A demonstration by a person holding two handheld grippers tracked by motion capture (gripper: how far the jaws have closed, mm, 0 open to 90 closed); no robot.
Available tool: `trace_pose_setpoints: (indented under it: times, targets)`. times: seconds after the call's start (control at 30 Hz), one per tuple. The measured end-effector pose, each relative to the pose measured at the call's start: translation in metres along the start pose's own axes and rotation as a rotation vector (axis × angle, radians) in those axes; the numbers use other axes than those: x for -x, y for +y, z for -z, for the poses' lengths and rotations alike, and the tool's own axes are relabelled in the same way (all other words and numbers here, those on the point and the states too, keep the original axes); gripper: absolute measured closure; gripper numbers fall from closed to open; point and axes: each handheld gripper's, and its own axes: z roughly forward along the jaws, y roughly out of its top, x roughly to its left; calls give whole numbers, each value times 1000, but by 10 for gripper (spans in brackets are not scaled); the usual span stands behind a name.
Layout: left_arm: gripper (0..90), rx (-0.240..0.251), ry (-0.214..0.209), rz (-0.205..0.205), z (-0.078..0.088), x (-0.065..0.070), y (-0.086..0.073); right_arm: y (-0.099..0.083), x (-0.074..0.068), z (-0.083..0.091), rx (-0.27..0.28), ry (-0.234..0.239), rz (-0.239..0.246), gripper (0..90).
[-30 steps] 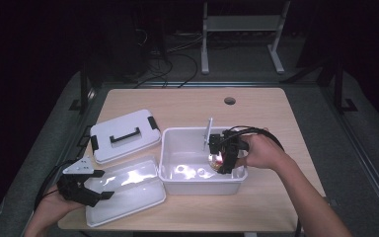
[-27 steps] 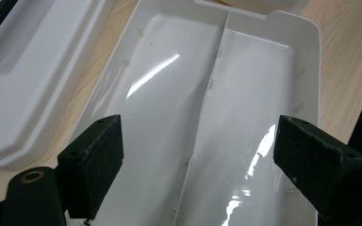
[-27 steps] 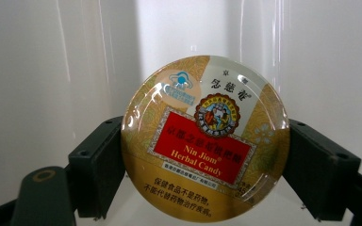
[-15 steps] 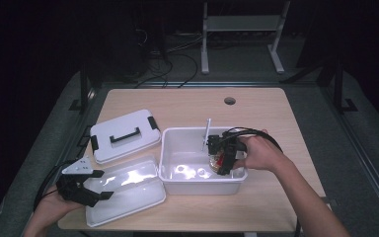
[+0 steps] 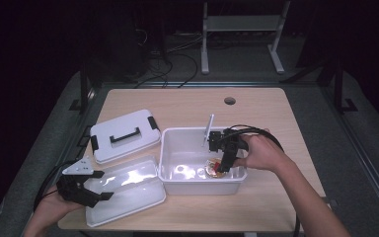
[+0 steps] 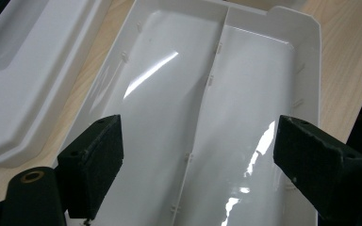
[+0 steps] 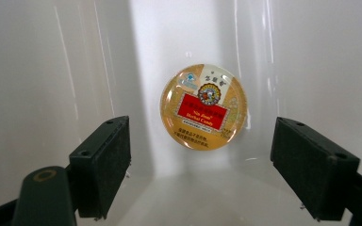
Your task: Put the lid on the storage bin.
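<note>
A round gold tin with a red label (image 7: 203, 106) lies on the floor of the deep white bin (image 5: 173, 173), near its right wall (image 5: 212, 169). My right gripper (image 5: 221, 162) reaches down into the bin just above the tin, and in the right gripper view (image 7: 200, 165) its jaws stand open on either side of it, not touching. At the table's front left my left gripper (image 5: 101, 192) is open over the near end of a shallow divided white tray (image 5: 138, 187); the left gripper view (image 6: 198, 157) has that tray (image 6: 245, 94) under its spread jaws.
A white lid with a black handle (image 5: 123, 134) lies behind the tray, seen also in the left gripper view (image 6: 23, 80). A thin white upright piece (image 5: 208, 129) stands at the bin's far rim. The wooden table (image 5: 187, 106) has a cable hole (image 5: 229, 100) at the back.
My right gripper has dipped lower into the bin, closer to the tin. The left gripper has stayed where it was.
</note>
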Motion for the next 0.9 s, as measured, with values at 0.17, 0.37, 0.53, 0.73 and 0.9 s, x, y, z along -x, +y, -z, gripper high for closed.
trace_pose_setpoints:
  times: [0.17,0.37,0.53,0.73,0.9]
  targets:
    - [161,-1,0,-1,-1,1,0,-7,-1,12,43,-11,-14,215]
    - [161,-13,-2,0,-4,1,0,-19,-4,30,93,-32,-25,235]
    - [161,-19,-2,-1,-5,1,0,-30,-7,45,140,-60,-33,242]
    - [161,-23,-3,2,-6,2,0,-49,-11,62,187,-86,-73,242]
    - [161,-31,-3,-4,-7,2,0,-70,-13,73,227,-105,-110,241]
